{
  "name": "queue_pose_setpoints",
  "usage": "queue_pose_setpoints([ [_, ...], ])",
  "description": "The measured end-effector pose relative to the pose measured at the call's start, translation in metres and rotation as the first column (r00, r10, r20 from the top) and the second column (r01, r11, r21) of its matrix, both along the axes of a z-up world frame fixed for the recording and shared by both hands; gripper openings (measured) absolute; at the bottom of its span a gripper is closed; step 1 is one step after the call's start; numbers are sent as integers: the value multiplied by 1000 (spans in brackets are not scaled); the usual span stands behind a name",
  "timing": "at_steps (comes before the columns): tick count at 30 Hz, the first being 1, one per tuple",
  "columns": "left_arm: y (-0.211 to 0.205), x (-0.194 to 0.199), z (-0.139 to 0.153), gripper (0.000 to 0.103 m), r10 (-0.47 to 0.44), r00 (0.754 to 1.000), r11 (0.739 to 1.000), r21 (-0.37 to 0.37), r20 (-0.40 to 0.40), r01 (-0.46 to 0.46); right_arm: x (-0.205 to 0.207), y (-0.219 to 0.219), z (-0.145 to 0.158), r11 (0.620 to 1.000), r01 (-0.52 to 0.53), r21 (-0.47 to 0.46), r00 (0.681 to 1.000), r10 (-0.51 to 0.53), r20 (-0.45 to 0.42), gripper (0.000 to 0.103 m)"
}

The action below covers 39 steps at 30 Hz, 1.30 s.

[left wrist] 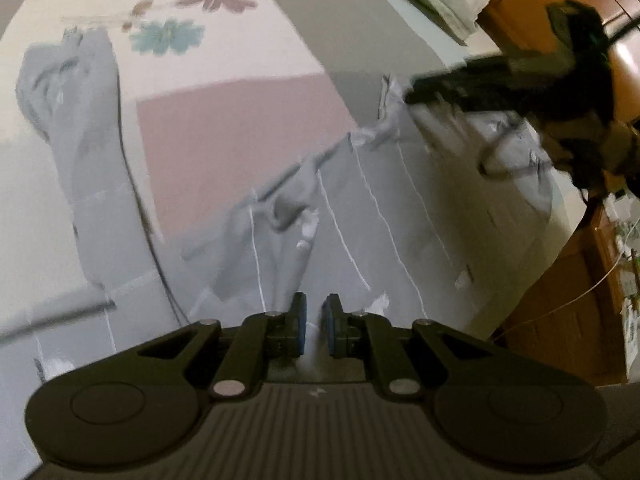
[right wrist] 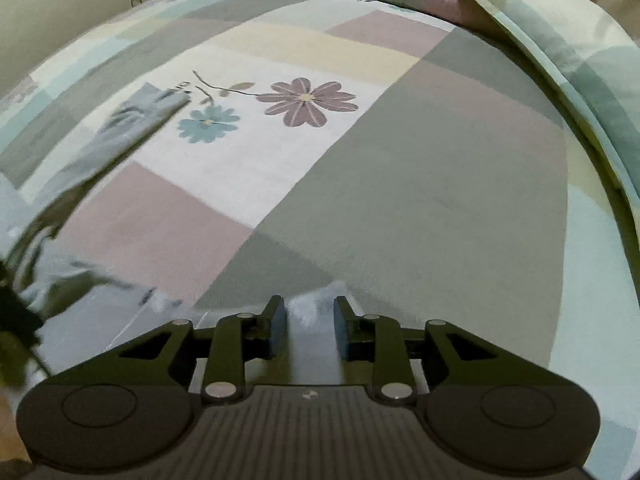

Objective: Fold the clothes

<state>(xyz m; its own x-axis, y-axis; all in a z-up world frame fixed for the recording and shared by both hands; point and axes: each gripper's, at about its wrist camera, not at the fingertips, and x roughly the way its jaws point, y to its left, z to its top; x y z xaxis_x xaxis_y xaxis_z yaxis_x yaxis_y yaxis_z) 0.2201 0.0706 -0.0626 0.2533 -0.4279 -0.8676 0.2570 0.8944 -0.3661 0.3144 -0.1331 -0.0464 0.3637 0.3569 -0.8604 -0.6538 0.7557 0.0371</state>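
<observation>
Left gripper (left wrist: pixel 314 312) jaws nearly closed, pinching a fold of the grey garment (left wrist: pixel 360 208) that spreads ahead of them over the patchwork bedspread (right wrist: pixel 400 184); right gripper (right wrist: pixel 310 316) jaws part-open straddling a pale garment edge, contact unclear, a sleeve (right wrist: pixel 132 120) far ahead-left.

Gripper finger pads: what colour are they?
Blue pads on black fingers, clearest in the right wrist view.

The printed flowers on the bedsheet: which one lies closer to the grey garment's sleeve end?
The teal flower; it sits beside the grey sleeve, while the purple flower lies farther right.
</observation>
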Motion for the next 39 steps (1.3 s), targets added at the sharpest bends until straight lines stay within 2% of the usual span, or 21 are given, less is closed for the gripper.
queue_pose_setpoints([
  [3,-3,21,12,10,12,998,999,-33,60,-10,-24,-7,4,1000,-14,-9,1000,13,-25,39],
  [6,-23,51,12,17,3,995,997,-82,104,5,-42,-8,-4,999,-30,-44,997,27,-67,42],
  [8,-36,72,11,22,-1,991,993,-115,133,17,-55,-10,-16,996,-41,-76,998,36,-57,47],
  [11,-57,103,10,24,-7,984,986,-163,178,36,-64,-12,-18,997,-27,-68,999,26,-27,51],
  [15,-95,121,-1,24,-72,978,976,-187,196,109,-70,-14,-20,999,-10,-54,1000,11,2,54],
  [18,-110,134,-10,24,-61,985,962,-254,164,101,-71,-17,-21,999,11,-40,1000,-10,11,57],
  [20,-120,146,-20,29,-76,989,944,-310,130,114,-72,-18,-20,999,25,-33,1000,-25,15,58],
  [22,-128,155,-31,29,-75,990,955,-277,121,106,-73,-18,-20,999,37,-32,999,-37,19,59],
  [24,-129,162,-36,24,-52,987,973,-215,155,85,-74,-19,-18,998,56,-33,998,-55,19,60],
  [27,-122,171,-29,24,-11,989,974,-223,148,44,-78,-27,-12,993,109,-46,994,-108,18,61],
  [34,-104,148,13,32,-79,974,987,-119,212,106,-94,-63,0,963,266,-50,964,-266,-6,70],
  [39,-87,112,31,35,-102,982,994,-7,159,105,-95,-83,-12,946,304,-115,948,-312,-57,78],
])
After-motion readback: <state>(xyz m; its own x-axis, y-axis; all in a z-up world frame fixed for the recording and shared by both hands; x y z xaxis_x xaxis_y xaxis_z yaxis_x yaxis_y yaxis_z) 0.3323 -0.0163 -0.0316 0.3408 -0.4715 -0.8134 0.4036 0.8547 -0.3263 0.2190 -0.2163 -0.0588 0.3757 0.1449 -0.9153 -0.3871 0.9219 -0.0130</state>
